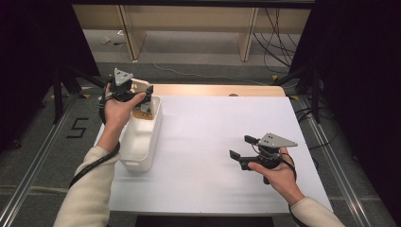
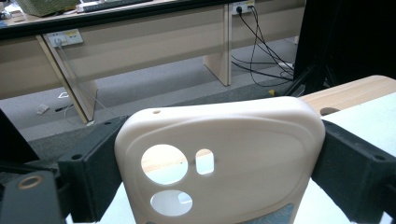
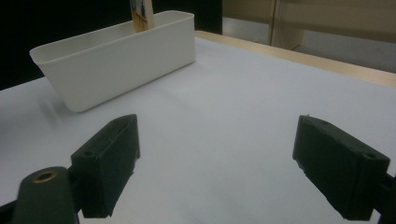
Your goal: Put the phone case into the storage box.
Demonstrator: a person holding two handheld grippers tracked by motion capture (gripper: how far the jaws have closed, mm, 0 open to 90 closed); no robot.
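A cream phone case (image 2: 224,140) with camera cut-outs stands upright between the two black jaws of my left gripper (image 2: 215,172), which is shut on its sides. From above, the left gripper (image 1: 143,98) holds the phone case (image 1: 141,87) over the far end of a white bin (image 1: 150,142), and the case's patterned lower end (image 3: 141,14) dips inside the bin. My right gripper (image 1: 241,146) hovers low over the white tabletop (image 1: 208,127) at the right. In its own view the right gripper (image 3: 215,168) is open with nothing between its jaws, pointing toward the white bin (image 3: 116,60).
The long white bin lies along the table's left edge. A wooden strip (image 1: 217,90) runs along the far edge. Beyond the table stand desk legs (image 1: 246,38) and loose cables (image 1: 279,42) on the floor. Dark stands flank both sides.
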